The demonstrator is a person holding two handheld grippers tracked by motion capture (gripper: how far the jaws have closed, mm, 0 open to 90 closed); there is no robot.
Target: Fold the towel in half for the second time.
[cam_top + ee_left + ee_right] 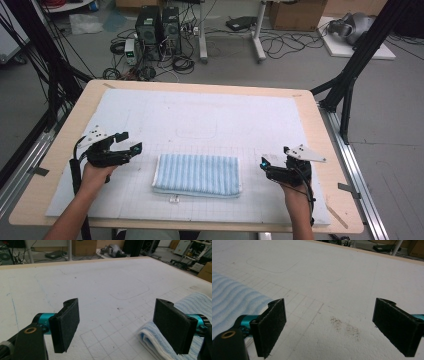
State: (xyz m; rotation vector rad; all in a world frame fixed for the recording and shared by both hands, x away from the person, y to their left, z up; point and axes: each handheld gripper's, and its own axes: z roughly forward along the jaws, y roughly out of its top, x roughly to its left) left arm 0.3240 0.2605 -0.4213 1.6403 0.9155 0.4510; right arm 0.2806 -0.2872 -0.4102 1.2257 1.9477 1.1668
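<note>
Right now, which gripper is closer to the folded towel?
The right gripper; its gap to the striped blue towel looks slightly narrower than the left gripper's.

A folded towel (196,174) lies flat on the mat (200,115), near the front edge and about midway across. The mat covers most of the table (330,150), whose bare rim shows on every side. The left gripper (129,141) hovers to the towel's left, apart from it, and the right gripper (266,162) sits to its right, also apart. Both lie level with the towel, pointing inward toward it. Behind the table, on the floor, stand two computer towers (159,27) among cables, with cardboard boxes (297,14) farther back to the right.
</note>
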